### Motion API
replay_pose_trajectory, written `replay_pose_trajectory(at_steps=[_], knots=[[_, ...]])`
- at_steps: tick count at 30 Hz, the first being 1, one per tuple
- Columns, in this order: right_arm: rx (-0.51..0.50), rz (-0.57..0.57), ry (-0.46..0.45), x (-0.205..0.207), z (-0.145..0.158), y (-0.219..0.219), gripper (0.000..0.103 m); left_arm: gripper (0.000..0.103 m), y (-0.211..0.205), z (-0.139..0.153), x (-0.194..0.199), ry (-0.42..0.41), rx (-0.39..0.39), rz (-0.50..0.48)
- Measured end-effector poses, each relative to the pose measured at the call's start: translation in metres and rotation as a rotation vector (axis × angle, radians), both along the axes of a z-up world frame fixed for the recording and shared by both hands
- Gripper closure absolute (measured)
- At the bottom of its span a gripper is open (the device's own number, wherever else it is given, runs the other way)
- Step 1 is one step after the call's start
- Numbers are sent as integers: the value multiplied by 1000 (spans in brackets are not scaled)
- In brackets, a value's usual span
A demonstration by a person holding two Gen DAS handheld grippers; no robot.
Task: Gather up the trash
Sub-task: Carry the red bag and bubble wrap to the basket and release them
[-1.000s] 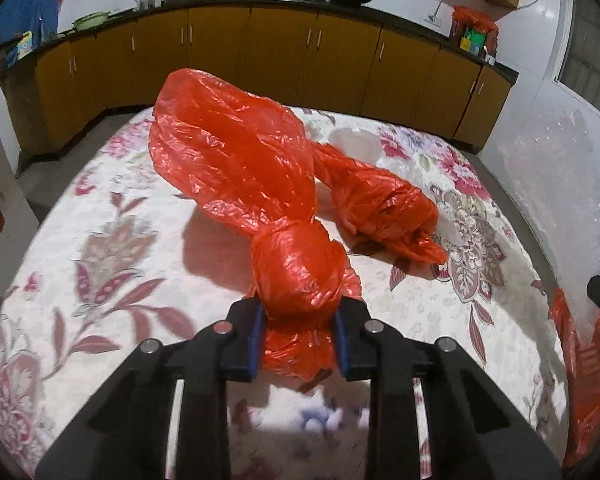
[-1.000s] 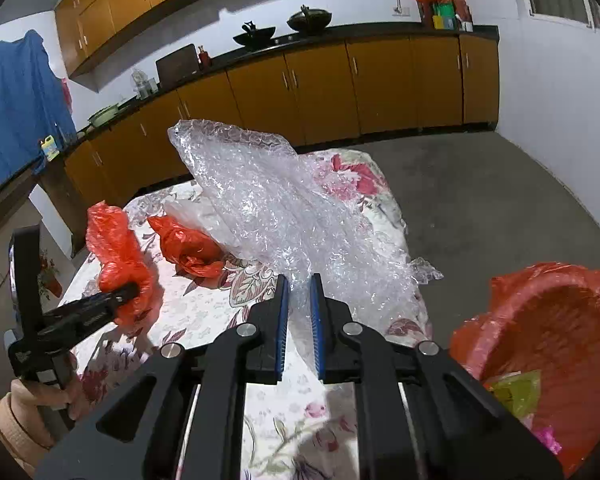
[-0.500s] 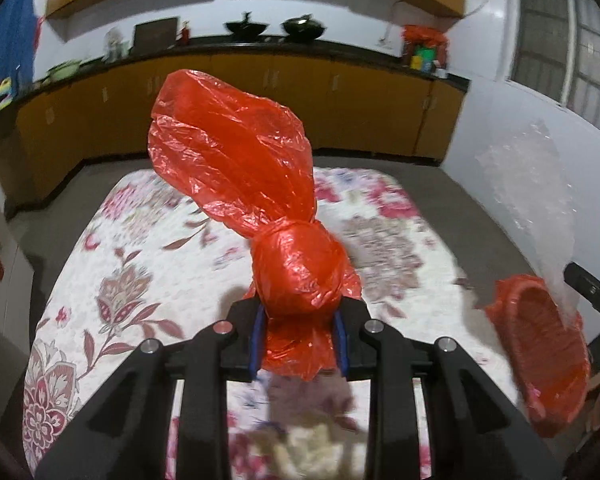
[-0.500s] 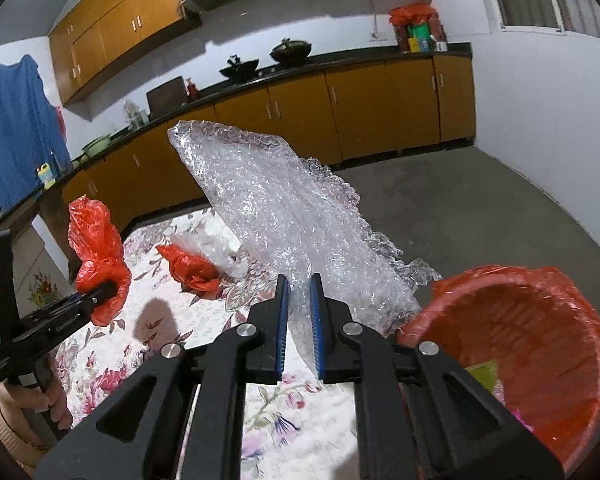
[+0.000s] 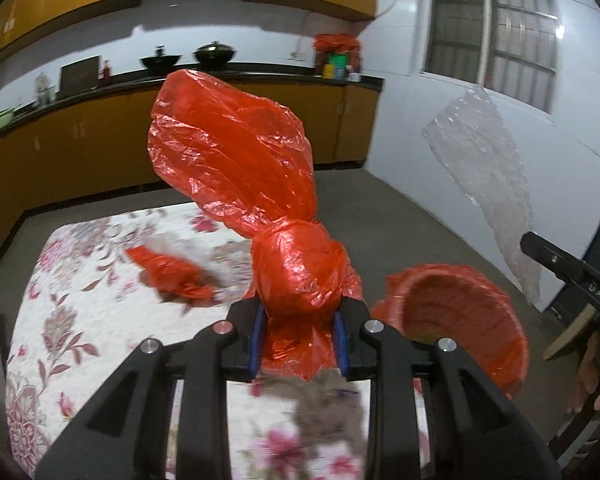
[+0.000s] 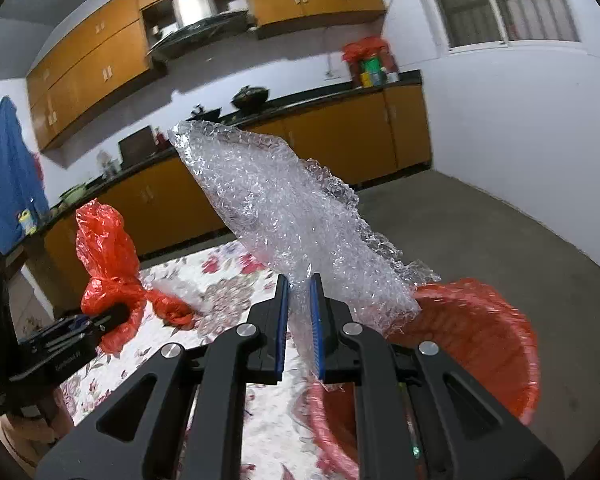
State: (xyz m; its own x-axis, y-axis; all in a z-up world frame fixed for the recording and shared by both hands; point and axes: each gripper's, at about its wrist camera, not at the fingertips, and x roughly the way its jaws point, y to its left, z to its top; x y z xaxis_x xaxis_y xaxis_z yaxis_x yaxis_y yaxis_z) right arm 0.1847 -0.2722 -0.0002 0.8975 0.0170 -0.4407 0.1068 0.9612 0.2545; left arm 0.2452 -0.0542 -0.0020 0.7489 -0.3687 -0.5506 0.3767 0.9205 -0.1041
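My left gripper (image 5: 299,332) is shut on a red plastic bag (image 5: 260,184) and holds it in the air above the floral table (image 5: 72,280); it also shows in the right wrist view (image 6: 108,256). My right gripper (image 6: 299,328) is shut on a sheet of clear bubble wrap (image 6: 284,216), held over the rim of a red-lined trash bin (image 6: 480,332). The bin (image 5: 460,312) stands beside the table's right edge, just right of the left gripper. The bubble wrap (image 5: 484,176) hangs above it. A second crumpled red bag (image 5: 172,276) lies on the table.
Orange kitchen cabinets with a dark counter (image 5: 100,136) run along the far wall. A white wall (image 6: 520,132) and bare concrete floor (image 6: 480,216) lie to the right. A clear plastic scrap (image 6: 176,284) lies by the second red bag.
Both grippers have risen and swung right towards the bin with their loads. The red bag has left the table and the bin now sits close under both grippers.
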Motion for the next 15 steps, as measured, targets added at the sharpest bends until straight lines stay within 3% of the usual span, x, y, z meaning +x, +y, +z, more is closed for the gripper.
replay_pose_trajectory(at_steps=[15], knots=[[37, -145, 40, -39, -17, -47, 91, 75, -99, -8, -33, 21, -6, -222]])
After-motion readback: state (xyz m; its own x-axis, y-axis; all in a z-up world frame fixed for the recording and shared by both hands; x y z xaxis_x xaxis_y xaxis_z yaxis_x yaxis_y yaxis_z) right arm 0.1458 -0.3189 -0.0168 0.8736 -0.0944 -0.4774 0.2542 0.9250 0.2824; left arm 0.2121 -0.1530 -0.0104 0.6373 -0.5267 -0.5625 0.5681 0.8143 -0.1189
